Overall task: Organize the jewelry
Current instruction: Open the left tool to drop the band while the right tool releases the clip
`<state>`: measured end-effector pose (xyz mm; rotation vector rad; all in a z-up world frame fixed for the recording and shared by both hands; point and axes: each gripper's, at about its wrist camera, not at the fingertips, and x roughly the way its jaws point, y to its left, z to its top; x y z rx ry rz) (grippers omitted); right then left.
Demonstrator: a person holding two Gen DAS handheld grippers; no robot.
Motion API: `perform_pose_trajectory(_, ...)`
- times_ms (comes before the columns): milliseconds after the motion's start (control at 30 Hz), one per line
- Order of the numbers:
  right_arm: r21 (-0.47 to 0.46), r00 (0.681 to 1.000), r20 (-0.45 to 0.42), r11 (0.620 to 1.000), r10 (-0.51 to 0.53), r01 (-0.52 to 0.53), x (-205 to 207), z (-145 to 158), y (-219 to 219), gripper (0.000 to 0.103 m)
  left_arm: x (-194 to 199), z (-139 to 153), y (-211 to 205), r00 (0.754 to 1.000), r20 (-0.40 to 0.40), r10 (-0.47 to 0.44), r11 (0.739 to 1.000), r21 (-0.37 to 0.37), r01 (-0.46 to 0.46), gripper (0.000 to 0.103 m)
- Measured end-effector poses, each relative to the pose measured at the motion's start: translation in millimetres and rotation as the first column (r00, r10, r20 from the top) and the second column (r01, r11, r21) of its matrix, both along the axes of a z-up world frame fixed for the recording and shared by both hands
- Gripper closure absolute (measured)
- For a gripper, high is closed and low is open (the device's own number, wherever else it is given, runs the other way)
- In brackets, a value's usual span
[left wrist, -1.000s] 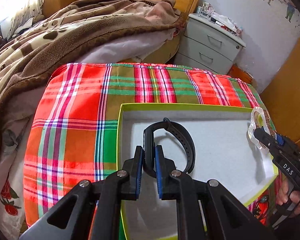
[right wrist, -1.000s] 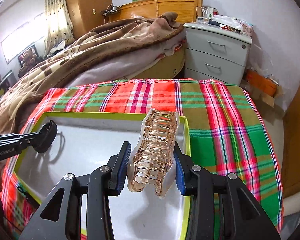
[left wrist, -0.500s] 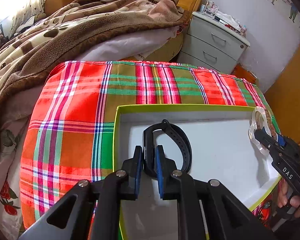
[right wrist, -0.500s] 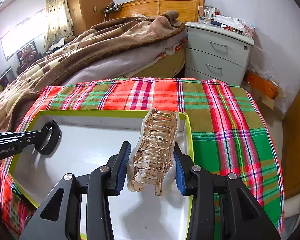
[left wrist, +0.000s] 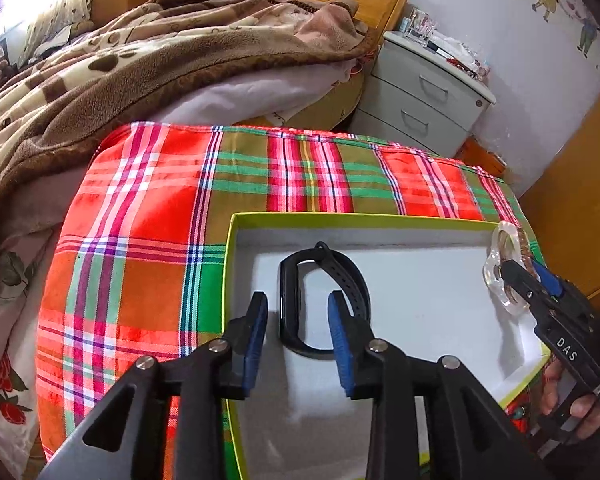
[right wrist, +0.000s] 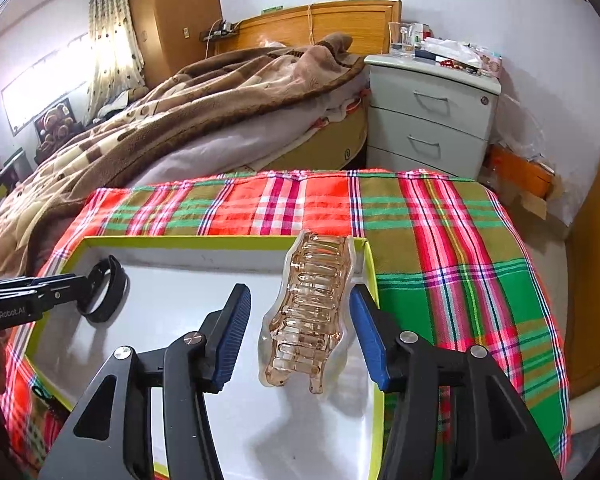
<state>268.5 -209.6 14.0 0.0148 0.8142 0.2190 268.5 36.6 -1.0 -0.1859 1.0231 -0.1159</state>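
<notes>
Between the left gripper's (left wrist: pixel 298 334) just-spread, released pads stood a black band (left wrist: pixel 320 300) on the box (left wrist: pixel 440 304) floor, light and springy, best pinched across its strap. Right gripper (right wrist: pixel 296 336), jaws likewise just widened, flanked the clip (right wrist: pixel 308 312), untouched: light, brittle, slick. Both pointed steeply down.

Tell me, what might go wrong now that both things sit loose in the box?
The hair claw lies hard against the box's right wall; pulling the right gripper away, its fingers just opened, might knock it out. The black wristband stands on edge between the left gripper's just-opened fingers, so it may topple or snag as they withdraw.
</notes>
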Motion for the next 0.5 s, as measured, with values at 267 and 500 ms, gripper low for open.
perform_pose_trajectory(267,0.046,0.998,0.059,0.999,-0.023,0.021,-19.5,19.0,-8.2,0.05,-23.3,19.0,6.2,0.999,0.047,0.009,1.0,-0.027,-0.007,0.063)
perform_pose_trajectory(500,0.075,0.995,0.09,0.997,-0.031,0.024,-54.0,33.3,-14.6,0.05,-59.4,33.0,15.8,0.996,0.083,0.01,0.998,-0.06,-0.005,0.062)
